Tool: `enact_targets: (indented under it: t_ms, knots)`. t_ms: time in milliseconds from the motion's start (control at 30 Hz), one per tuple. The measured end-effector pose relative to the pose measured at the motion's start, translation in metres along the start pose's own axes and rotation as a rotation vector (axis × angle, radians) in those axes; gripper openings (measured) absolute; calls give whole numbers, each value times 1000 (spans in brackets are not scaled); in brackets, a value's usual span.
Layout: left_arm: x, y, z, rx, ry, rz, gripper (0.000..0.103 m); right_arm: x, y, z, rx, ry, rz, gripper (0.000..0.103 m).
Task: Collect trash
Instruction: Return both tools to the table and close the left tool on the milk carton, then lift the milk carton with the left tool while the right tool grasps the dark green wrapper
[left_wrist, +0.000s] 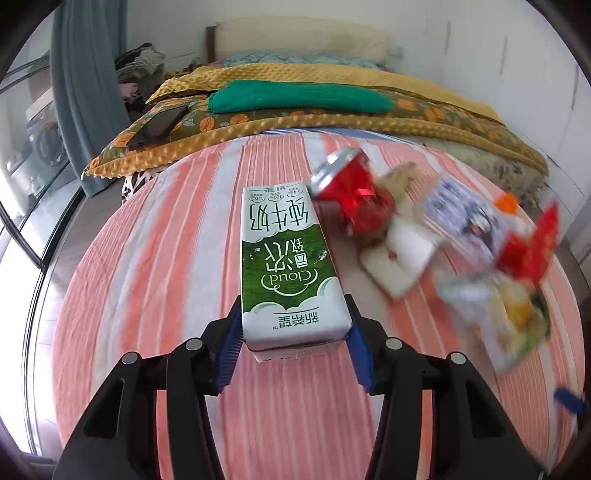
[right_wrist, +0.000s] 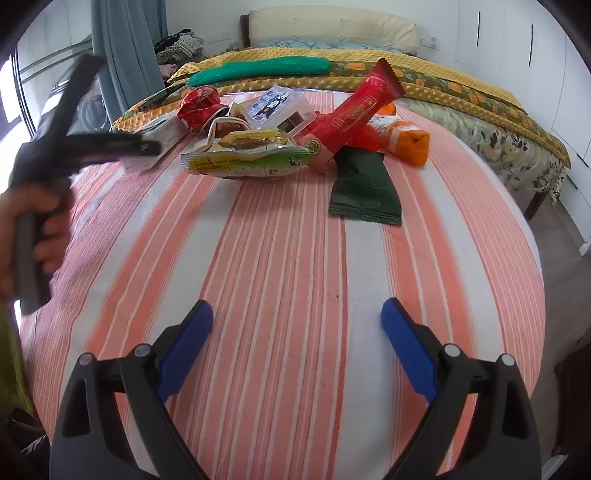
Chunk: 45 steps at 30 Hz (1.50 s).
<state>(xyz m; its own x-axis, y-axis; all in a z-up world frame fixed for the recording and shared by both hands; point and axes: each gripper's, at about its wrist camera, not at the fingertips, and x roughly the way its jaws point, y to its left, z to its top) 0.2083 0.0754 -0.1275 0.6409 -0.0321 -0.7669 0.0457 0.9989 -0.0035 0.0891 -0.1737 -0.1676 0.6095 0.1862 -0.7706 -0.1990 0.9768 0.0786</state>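
My left gripper (left_wrist: 293, 325) is shut on a green and white milk carton (left_wrist: 284, 266) and holds it over the striped bed cover. The same carton (right_wrist: 162, 129) and the left gripper show at the left of the right wrist view. A heap of trash lies beyond: a crushed red can (left_wrist: 351, 195) (right_wrist: 197, 105), a clear plastic box (right_wrist: 277, 107), a red wrapper (right_wrist: 354, 114), a yellow-green snack bag (right_wrist: 251, 155), an orange packet (right_wrist: 406, 140) and a dark green wrapper (right_wrist: 365, 188). My right gripper (right_wrist: 297, 325) is open and empty, well short of the heap.
The trash lies on a pink and white striped sheet (right_wrist: 280, 280) on a bed. A yellow quilt (left_wrist: 332, 77), a green cloth (left_wrist: 295, 98) and a black phone (left_wrist: 159, 125) lie behind. A blue curtain (left_wrist: 88, 74) and a window are at the left.
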Motion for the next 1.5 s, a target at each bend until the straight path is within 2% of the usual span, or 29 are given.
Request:
enact_targets:
  t_ms: [200,300,333,400,467,633,1500]
  knots:
    - [-47,0,-57,92,20,-113,51,0,0,0,2,0,2,90]
    - [-56,-5,-75,121,7,-116,53,1,2,0,-9,7,-8,91]
    - [-56,-5,-79,126,4,-107,58,2,3,0,-11,7,-10,91]
    - [-54,-4,-85,109,0,-96,83,2,3,1,-12,8,-13,91]
    - [-50,-5,-89,88,9,-85,87,2,3,0,-12,8,-15,91]
    - [-41,-5,-87,89,49,-45,91,2,4,1,-12,8,-20,90]
    - [-39,-3,-86,75,51,-35,93,1,-3,1,55,-5,-40,90]
